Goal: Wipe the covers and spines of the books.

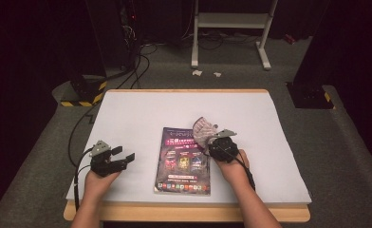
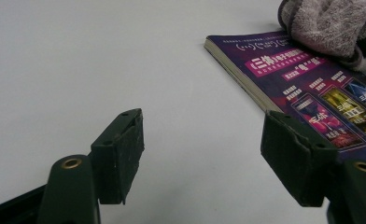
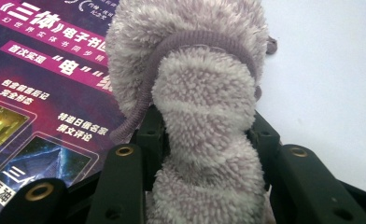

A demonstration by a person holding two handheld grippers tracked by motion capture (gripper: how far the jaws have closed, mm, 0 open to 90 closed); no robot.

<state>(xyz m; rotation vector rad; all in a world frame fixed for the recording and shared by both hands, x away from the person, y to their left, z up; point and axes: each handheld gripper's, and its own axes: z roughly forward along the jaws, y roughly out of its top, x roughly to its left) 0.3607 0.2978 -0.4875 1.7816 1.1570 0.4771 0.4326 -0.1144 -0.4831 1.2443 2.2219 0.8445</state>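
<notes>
Right gripper view: the right gripper (image 3: 204,154) is pinching a bunched, fluffy lilac cleaning cloth (image 3: 195,93) between its two black jaws, the wad bulging out above them over the magazine's cover.
Grip quality: the cloth is sitting deep between the jaws, so the hold is looking secure; I judge it wise to keep the squeeze steady rather than tighten it.
Cloth position: in the high view the cleaning cloth (image 1: 202,131) is resting on the upper right corner of the magazine (image 1: 184,160), just ahead of the right gripper (image 1: 218,142).
Step in hand: as I read it, the cloth is being wiped across the glossy cover.
How to do it well: press lightly and keep the wad flat to the cover, sweeping along the magazine's length, so the black jaws are not scraping the print.
Risk: the magazine is lying loose on the white worktop (image 1: 136,114) and may be sliding or lifting at a corner under a hard stroke.
Left gripper: in the high view the left gripper (image 1: 125,156) is hovering near the magazine's left edge with its jaws spread and nothing between them.
Left gripper view: the magazine (image 2: 307,88) and the cloth (image 2: 330,23) are lying beyond the spread jaws; this gripper could be pinning the near edge.
</notes>
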